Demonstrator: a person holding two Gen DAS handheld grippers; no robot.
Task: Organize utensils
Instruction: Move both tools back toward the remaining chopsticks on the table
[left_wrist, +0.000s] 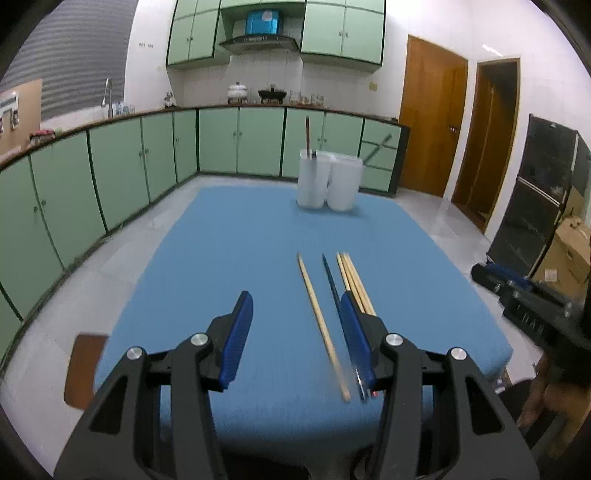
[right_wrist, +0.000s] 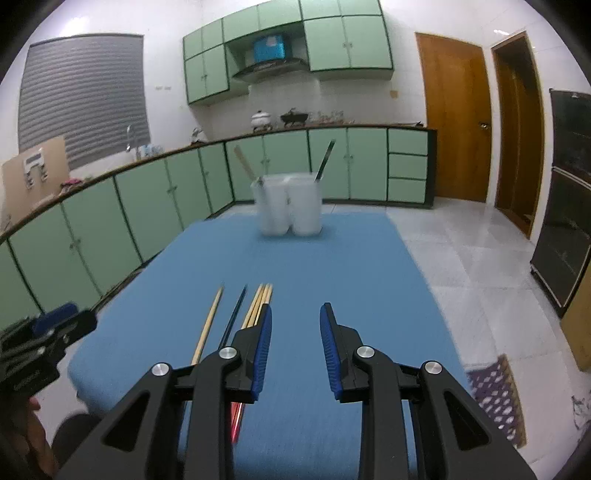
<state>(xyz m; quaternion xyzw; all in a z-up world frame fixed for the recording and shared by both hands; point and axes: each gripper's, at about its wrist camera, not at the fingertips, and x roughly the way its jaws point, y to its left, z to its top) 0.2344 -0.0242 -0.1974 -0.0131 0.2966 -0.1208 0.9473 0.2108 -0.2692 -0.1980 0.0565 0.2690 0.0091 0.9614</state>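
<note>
Both grippers are held low and forward, jaws parted and empty.

The left gripper (left_wrist: 297, 339) is seen angled downward from its own camera, its blue pads (left_wrist: 238, 338) set well apart with nothing clamped between them. The right gripper (right_wrist: 295, 349) is likewise pitched downward, its blue pads (right_wrist: 328, 349) parted by a narrower gap and nothing is gripped. In the right wrist view the left gripper is seen at the left edge, carried by a hand (right_wrist: 26, 421) whose details are blurred. In the left wrist view the right gripper is glimpsed at the right edge.
</note>
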